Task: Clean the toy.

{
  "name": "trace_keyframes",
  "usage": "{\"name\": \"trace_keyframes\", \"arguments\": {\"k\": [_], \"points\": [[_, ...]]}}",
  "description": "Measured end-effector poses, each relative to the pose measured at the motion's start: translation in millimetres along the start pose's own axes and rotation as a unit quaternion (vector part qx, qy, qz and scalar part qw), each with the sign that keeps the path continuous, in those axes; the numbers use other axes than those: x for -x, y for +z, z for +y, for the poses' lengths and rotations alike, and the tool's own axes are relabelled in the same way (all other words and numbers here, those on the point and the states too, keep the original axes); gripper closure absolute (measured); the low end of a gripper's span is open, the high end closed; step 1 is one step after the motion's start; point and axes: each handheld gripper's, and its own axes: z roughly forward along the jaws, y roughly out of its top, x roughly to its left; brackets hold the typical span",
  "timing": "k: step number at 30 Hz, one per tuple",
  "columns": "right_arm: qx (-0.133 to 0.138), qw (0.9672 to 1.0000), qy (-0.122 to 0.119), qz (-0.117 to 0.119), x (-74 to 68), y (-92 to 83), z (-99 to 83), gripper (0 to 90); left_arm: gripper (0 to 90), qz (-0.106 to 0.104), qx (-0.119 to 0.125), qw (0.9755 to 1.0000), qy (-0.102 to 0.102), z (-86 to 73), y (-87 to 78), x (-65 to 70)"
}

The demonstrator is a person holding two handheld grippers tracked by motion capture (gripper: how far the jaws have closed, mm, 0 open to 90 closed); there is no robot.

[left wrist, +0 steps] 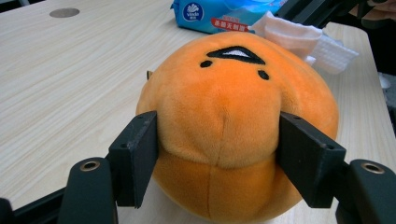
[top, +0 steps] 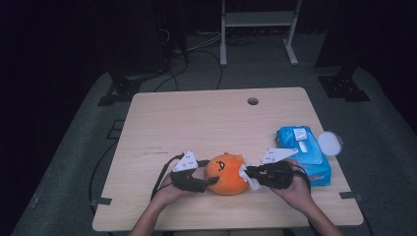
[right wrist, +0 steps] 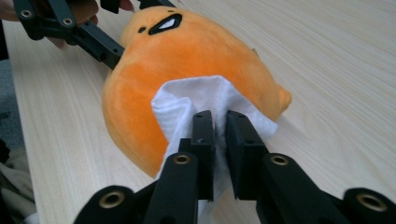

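Two hands at the table's near edge work an orange plush toy (top: 226, 174): the left gripper (left wrist: 219, 154) clamps its sides, while the right gripper (right wrist: 220, 122), jaws narrow, pinches a white wipe (right wrist: 187, 100) against it, beside a blue wipes pack (top: 302, 147).

A blue wipes pack (top: 304, 153) and round white lid (top: 329, 143) lie on the wooden table (top: 196, 123).

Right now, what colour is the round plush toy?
Orange plush toy with black face markings, clearest in the left gripper view.
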Motion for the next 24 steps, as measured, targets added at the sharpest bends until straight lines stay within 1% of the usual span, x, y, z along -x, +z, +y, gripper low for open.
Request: {"name": "trace_keyframes", "arguments": {"k": [1,2,3,5,6,7,10,11,12,13,14,15,16,17,18,20,21,23,24], "points": [[0.0,1.0,0.0,0.0,0.0,0.0,0.0,78.0,32.1,0.0,-0.001,1.0,0.003,-0.2,-0.4,0.7],[0.006,1.0,0.0,0.007,-1.0,-0.4,0.1,73.7,32.1,-0.001,-0.001,1.0,0.005,-0.4,-0.6,1.2],[0.006,1.0,0.0,0.007,-1.0,-0.4,0.1,73.7,32.1,-0.002,-0.001,1.0,0.005,-0.6,-0.6,1.4],[0.01,0.9998,-0.001,0.02,-2.0,0.5,0.1,69.7,32.1,-0.005,-0.001,1.0,0.007,-0.7,-0.3,1.5],[0.013,0.9996,-0.005,0.025,-5.1,2.6,0.9,66.3,32.2,-0.007,-0.002,0.9999,0.01,-0.6,-0.3,2.3],[0.013,0.9996,-0.005,0.025,-5.1,2.6,0.9,66.3,32.3,-0.007,-0.002,0.9999,0.01,-0.6,-0.3,2.3],[0.018,0.9992,-0.016,0.032,-11.1,6.4,1.8,58.9,32.5,-0.01,-0.004,0.9998,0.015,-0.4,-0.1,4.1],[0.018,0.999,-0.023,0.034,-15.0,8.2,1.8,55.6,32.5,-0.009,-0.006,0.9998,0.018,0.2,-0.1,5.1],[0.012,0.9984,-0.053,0.016,-26.4,13.5,1.7,52.5,32.4,-0.008,-0.008,0.9997,0.02,0.8,0.2,6.7],[0.012,0.9984,-0.053,0.016,-26.4,13.5,1.7,52.5,32.4,-0.008,-0.01,0.9997,0.023,1.3,0.6,8.1],[0.007,0.9974,-0.072,0.001,-32.7,16.4,1.4,51.8,32.3,-0.007,-0.012,0.9995,0.027,1.7,0.9,9.0],[0.004,0.996,-0.088,-0.014,-37.9,18.3,1.2,52.0,32.2,-0.006,-0.014,0.9995,0.028,1.7,0.8,9.4],[0.004,0.995,-0.097,-0.024,-41.4,19.2,0.9,53.3,32.2,-0.006,-0.013,0.9996,0.026,1.4,0.6,9.2],[0.006,0.9945,-0.1,-0.03,-42.9,19.6,0.7,55.2,32.2,-0.008,-0.011,0.9997,0.023,0.8,0.5,8.7],[0.006,0.9947,-0.098,-0.031,-43.1,19.4,0.6,56.8,32.2,-0.009,-0.01,0.9997,0.022,0.4,0.2,8.2],[0.002,0.9957,-0.089,-0.025,-40.0,18.5,1.3,64.4,32.2,-0.009,-0.01,0.9996,0.023,0.2,-0.3,7.8],[-0.001,0.9962,-0.085,-0.021,-37.8,17.4,1.8,68.1,32.3,-0.009,-0.011,0.9996,0.023,0.0,-0.6,7.6],[-0.007,0.997,-0.076,-0.014,-33.7,15.2,2.6,72.5,32.3,-0.01,-0.012,0.9997,0.021,-0.5,-1.3,6.5],[-0.013,0.9974,-0.07,-0.01,-29.5,11.2,2.5,75.5,32.3,-0.011,-0.013,0.9997,0.018,-0.7,-1.6,6.1]]}}
